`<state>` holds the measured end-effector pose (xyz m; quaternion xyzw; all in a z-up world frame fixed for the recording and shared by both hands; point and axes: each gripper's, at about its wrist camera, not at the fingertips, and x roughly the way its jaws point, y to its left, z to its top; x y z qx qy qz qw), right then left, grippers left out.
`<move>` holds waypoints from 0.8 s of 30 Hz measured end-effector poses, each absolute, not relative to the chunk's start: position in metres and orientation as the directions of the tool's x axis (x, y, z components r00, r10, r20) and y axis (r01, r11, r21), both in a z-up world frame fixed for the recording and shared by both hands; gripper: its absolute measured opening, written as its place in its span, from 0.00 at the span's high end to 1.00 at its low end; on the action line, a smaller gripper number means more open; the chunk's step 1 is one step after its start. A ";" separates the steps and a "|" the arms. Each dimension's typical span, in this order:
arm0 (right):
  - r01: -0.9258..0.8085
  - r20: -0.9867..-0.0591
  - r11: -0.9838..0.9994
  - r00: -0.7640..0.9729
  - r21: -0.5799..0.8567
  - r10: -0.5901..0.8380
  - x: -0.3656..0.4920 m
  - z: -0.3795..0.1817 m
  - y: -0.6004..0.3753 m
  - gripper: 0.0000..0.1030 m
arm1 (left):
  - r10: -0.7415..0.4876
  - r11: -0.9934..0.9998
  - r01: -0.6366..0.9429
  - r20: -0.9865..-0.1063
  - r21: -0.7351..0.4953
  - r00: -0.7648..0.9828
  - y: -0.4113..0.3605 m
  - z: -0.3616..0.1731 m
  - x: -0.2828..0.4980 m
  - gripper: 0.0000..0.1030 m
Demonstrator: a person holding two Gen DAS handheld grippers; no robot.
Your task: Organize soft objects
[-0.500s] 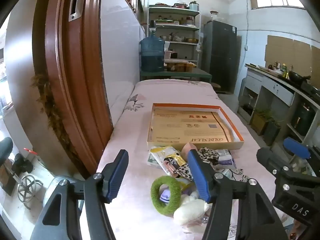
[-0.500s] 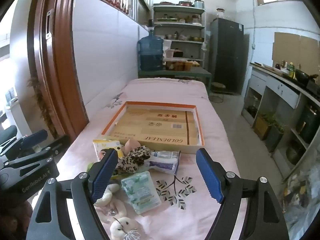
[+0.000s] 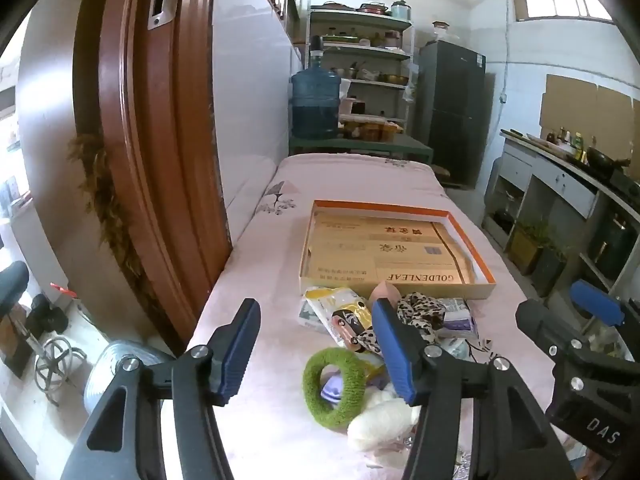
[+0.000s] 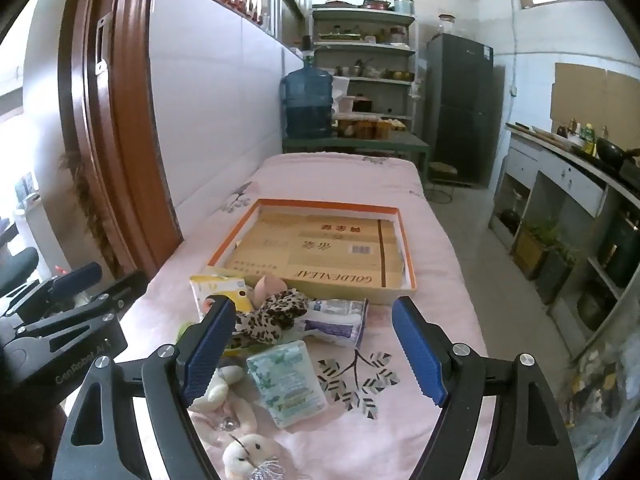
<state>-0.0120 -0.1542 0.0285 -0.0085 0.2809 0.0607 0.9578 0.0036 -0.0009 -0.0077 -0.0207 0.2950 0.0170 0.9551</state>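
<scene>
Pink tablecloth (image 4: 436,248): both hand-held grippers (image 3: 316,348) (image 4: 312,344) released; left fingers (image 3: 394,354) hide leopard cloth (image 4: 276,312).

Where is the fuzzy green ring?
In the left wrist view, the fuzzy green ring lies on the pink cloth between the open left tool's fingers, beside a white plush toy.

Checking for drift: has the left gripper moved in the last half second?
No. In the left wrist view, the orange-rimmed box and green fuzzy ring sit as before; left gripper holds position.

L claw (image 3: 316,350) & R claw (image 4: 314,352) agape, empty
</scene>
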 end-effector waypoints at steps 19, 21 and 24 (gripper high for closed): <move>-0.150 -0.542 0.989 0.830 0.011 0.132 -0.022 0.035 -0.158 0.21 | 0.007 0.997 -0.045 -0.541 -0.057 0.841 0.004 0.000 -0.010 0.44; -0.159 -0.535 0.987 0.833 0.008 0.139 -0.023 0.038 -0.157 0.21 | 0.014 0.997 -0.051 -0.537 -0.055 0.844 0.004 0.000 -0.011 0.44; -0.173 -0.530 0.985 0.835 0.003 0.148 -0.024 0.039 -0.157 0.21 | 0.024 0.996 -0.065 -0.534 -0.059 0.845 0.005 0.000 -0.014 0.44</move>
